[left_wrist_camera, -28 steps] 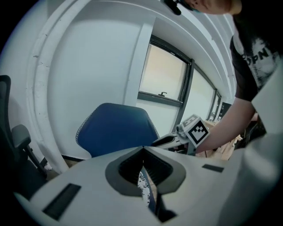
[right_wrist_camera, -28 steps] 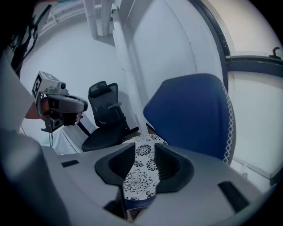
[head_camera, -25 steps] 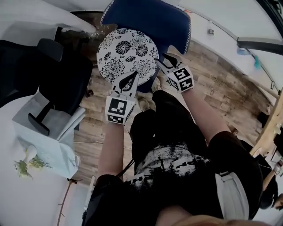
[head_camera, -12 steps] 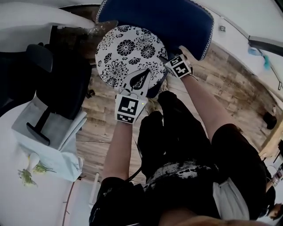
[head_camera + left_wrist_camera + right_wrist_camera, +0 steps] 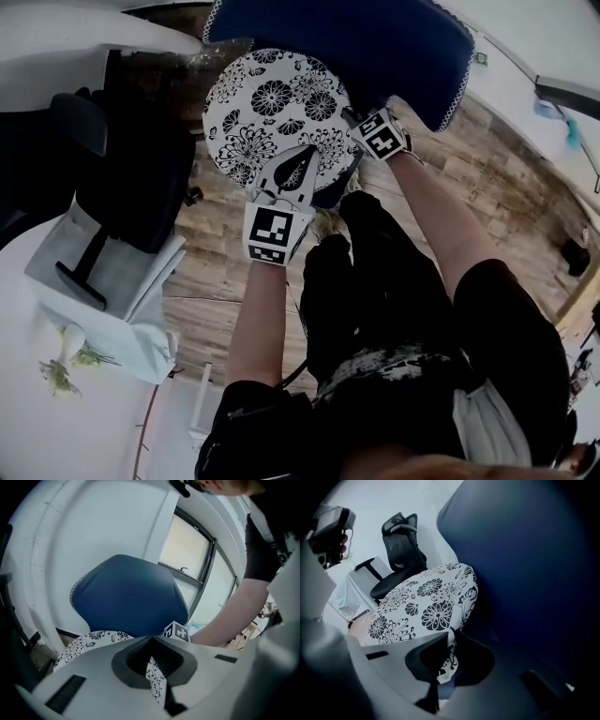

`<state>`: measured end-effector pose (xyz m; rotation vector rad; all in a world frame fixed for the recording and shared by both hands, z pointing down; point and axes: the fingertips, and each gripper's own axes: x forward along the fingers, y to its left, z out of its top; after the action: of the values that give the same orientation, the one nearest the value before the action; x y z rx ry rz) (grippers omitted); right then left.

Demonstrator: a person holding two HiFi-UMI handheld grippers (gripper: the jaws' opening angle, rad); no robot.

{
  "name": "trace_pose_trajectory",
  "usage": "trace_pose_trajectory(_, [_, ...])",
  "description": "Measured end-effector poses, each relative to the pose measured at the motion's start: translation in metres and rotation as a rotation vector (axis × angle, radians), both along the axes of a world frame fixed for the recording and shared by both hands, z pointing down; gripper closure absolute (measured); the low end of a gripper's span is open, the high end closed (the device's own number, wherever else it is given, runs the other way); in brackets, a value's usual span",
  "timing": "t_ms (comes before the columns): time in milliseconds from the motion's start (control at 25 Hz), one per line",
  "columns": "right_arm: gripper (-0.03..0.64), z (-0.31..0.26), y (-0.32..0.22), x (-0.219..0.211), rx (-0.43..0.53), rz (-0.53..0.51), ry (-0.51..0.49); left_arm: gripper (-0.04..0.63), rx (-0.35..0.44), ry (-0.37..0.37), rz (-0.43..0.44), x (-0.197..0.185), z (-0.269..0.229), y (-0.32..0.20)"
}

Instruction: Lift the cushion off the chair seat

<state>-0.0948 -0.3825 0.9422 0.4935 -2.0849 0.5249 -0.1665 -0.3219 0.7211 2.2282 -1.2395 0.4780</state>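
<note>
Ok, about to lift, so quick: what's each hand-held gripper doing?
Left hand-held gripper: closed on the cushion edge.
Right hand-held gripper: jaws closing, cushion edge between them.

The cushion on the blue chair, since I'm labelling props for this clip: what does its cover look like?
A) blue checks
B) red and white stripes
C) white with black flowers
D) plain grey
C: the round cushion lying on the blue chair is white with a black floral print, as the head view and both gripper views show.
</note>
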Motion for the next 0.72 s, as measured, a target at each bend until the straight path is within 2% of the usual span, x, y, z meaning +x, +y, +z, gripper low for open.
trace_pose_trajectory(280, [0.586,-0.024,0.005,-0.003,0.064,-0.03,-0.034,0.583,-0.025,0.004,-0.014,-0.003,-0.005,0.01])
trace_pose_trajectory(400, [0.586,-0.042,0.006,-0.004,0.081,-0.042,-0.059,0.583,-0.007,-0.002,-0.028,-0.003,-0.019,0.011])
trace_pose_trajectory(720, [0.586,-0.112,0.015,-0.014,0.119,-0.044,-0.155,0.583,0.0,-0.076,-0.042,-0.012,-0.065,0.028])
